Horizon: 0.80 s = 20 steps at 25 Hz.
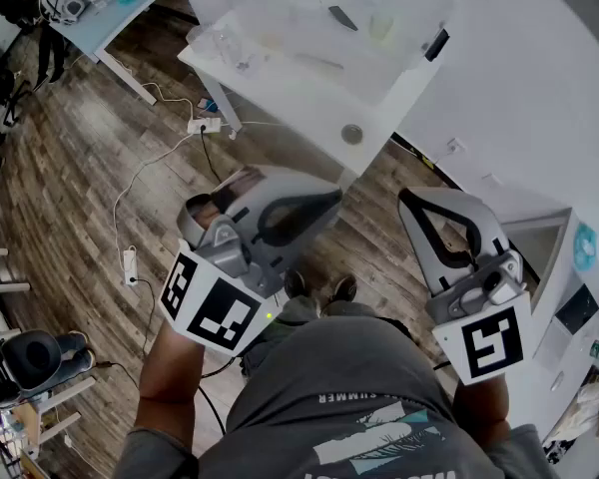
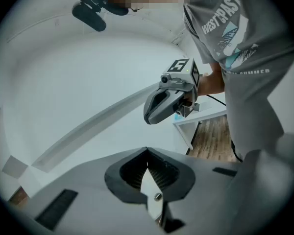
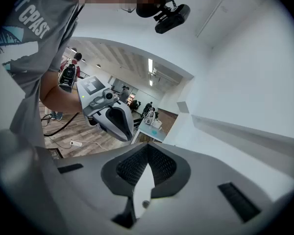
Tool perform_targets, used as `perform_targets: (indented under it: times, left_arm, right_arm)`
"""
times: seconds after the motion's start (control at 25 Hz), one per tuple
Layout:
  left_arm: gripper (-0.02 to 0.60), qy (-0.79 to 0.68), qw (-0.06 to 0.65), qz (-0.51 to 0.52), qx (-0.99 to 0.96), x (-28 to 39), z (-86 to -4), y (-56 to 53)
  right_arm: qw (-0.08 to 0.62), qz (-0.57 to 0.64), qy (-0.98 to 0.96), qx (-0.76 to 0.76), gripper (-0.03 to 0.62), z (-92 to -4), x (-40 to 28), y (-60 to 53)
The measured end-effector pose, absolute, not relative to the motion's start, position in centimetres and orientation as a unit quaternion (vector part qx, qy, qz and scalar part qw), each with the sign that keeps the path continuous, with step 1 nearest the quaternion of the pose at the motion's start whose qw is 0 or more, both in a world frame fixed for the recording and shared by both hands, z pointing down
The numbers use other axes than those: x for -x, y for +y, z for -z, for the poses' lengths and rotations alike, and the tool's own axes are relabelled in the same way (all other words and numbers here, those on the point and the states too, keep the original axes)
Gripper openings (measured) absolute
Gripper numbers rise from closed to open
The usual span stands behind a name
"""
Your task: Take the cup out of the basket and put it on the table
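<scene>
White table (image 1: pixel 309 108) beyond closed left claw (image 1: pixel 331 198), right claw (image 1: pixel 409 200).

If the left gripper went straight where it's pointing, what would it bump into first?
Probably the right gripper: it sits almost dead ahead of the left gripper's shut jaws. If it slipped past, only the white wall shows behind. Depth is hard to judge.

From the person's head, the left gripper (image 1: pixel 319 203) and the right gripper (image 1: pixel 414 203) are viewed steeply downward at close range, with the floor (image 1: pixel 80 168) and worktop (image 1: pixel 314 103) farther off, while each gripper view is aimed along its own jaws and across at the other gripper.
</scene>
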<state>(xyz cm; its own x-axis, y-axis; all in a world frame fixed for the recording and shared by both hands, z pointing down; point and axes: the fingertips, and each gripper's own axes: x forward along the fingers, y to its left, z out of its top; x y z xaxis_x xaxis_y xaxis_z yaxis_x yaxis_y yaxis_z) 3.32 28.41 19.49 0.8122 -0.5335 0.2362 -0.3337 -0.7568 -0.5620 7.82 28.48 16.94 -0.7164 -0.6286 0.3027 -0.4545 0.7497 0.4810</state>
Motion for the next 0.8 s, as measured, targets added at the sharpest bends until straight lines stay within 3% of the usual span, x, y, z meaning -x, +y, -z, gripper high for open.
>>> perform_targets:
  times: [0.8]
  left_arm:
    - [0.009,0.226,0.252,0.188,0.922,-0.9,-20.7,27.8]
  right_arm:
    - [0.204,0.182,-0.906,-0.323,0.012,-17.3,-6.2,27.3]
